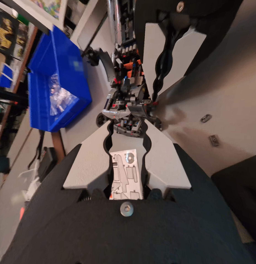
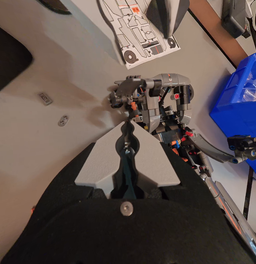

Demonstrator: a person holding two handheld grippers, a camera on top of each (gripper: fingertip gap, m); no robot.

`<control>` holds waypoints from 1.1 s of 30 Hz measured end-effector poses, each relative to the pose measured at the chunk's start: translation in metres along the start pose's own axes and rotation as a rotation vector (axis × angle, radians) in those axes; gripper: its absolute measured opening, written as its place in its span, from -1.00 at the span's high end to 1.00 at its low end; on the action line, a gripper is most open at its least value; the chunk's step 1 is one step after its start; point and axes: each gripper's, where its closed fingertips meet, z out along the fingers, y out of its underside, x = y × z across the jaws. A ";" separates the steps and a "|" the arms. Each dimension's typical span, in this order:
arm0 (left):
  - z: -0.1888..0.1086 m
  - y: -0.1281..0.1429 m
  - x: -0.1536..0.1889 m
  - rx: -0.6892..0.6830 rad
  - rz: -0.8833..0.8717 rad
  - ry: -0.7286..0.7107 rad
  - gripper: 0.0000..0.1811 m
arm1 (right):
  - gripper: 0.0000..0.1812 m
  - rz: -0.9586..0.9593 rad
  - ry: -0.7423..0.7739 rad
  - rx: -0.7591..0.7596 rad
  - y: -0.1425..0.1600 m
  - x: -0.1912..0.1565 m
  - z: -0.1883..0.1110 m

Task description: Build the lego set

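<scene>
Right tool: fingers closed together, tips pressed at the near edge of the lego model; whether a small part sits between the tips cannot be told. Judged to be seating or nudging a piece there.
Left tool: fingers spread wide, holding nothing; poised just at the model's opposite end, likely ready to brace it against the push.
Lego model: grey and black build with orange and red pins, lying on the bench between the two tools, reachable from both sides.
Sticker sheet: flat on the bench under the left tool, near the model.
Loose parts: two small grey plates on the bench, well apart from the model, unused.
Blue bin: beside the model, holding clear bags.
Progress: build judged part-finished.
</scene>
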 end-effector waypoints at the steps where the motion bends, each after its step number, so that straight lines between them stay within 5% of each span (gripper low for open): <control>1: -0.008 -0.006 0.000 0.021 0.024 -0.020 0.62 | 1.00 0.002 -0.002 0.002 0.000 0.000 0.000; 5: -0.015 -0.040 0.040 0.118 0.197 0.074 0.71 | 1.00 0.004 -0.004 0.003 -0.001 0.000 0.001; 10: 0.040 -0.007 0.041 -0.111 0.193 0.091 0.72 | 1.00 0.008 -0.005 -0.006 0.001 -0.001 0.001; 13: 0.046 0.010 0.032 -0.194 0.186 0.068 0.82 | 1.00 0.034 -0.012 0.016 0.001 0.001 -0.001; 25: 0.052 0.016 0.022 -0.080 -0.101 0.051 0.81 | 1.00 0.065 -0.028 0.026 0.001 0.001 -0.002; 33: 0.072 0.015 0.034 -0.101 0.008 0.039 0.78 | 1.00 0.072 -0.032 0.032 0.000 0.001 -0.002</control>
